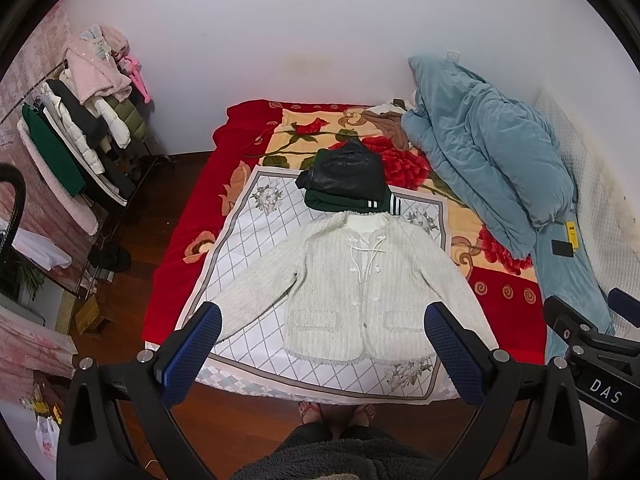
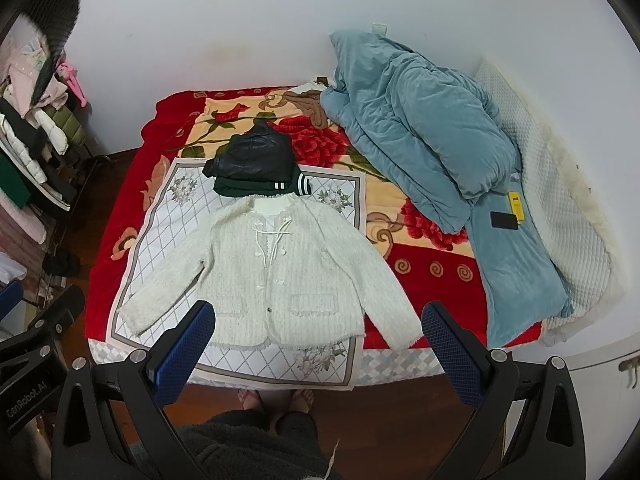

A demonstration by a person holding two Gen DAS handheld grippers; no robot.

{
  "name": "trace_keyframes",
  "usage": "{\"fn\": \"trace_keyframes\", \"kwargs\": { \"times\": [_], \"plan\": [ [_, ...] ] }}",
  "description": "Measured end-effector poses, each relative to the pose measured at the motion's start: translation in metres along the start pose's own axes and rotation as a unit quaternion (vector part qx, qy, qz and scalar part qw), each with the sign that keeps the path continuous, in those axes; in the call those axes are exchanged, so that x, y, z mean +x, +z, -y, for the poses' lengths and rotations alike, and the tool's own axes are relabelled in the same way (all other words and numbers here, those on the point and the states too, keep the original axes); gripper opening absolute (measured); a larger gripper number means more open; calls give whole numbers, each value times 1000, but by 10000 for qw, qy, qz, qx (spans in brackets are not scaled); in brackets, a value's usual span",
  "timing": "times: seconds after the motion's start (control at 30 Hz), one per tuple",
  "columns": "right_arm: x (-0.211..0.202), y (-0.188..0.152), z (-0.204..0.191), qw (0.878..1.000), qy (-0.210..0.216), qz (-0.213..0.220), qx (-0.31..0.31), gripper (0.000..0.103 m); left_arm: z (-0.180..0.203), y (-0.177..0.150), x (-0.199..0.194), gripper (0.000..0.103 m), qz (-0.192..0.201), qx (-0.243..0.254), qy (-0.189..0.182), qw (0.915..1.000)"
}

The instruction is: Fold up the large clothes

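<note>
A white knit cardigan (image 1: 352, 280) lies flat and face up, sleeves spread, on a white diamond-patterned cloth (image 1: 248, 236) at the near end of the bed; it also shows in the right wrist view (image 2: 272, 272). Behind its collar sits a folded pile, a black leather garment (image 1: 348, 170) on a dark green one (image 1: 340, 200). My left gripper (image 1: 322, 338) is open and empty, held high above the cardigan's hem. My right gripper (image 2: 318, 336) is open and empty too, above the hem and right sleeve.
A red floral blanket (image 1: 192, 216) covers the bed. A heaped blue duvet (image 1: 492, 152) lies along the right side, with a black phone (image 2: 503, 220) and yellow item (image 2: 516, 202) beside it. A loaded clothes rack (image 1: 80, 136) stands left. The person's feet (image 1: 340, 412) are at the bed's foot.
</note>
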State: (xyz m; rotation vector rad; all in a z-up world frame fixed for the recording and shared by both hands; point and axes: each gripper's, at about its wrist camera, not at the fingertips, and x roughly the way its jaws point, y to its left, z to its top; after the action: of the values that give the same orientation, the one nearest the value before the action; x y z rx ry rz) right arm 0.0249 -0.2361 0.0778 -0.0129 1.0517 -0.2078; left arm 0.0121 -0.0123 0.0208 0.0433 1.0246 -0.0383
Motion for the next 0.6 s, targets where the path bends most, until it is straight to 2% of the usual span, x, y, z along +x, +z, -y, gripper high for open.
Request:
{"fn": "trace_keyframes", "kwargs": {
  "times": [0.6],
  "plan": [
    [-7,6,-4,10000,33,45,3,103,-7,2,-7,103,58,-13,-38,10000]
  ]
}}
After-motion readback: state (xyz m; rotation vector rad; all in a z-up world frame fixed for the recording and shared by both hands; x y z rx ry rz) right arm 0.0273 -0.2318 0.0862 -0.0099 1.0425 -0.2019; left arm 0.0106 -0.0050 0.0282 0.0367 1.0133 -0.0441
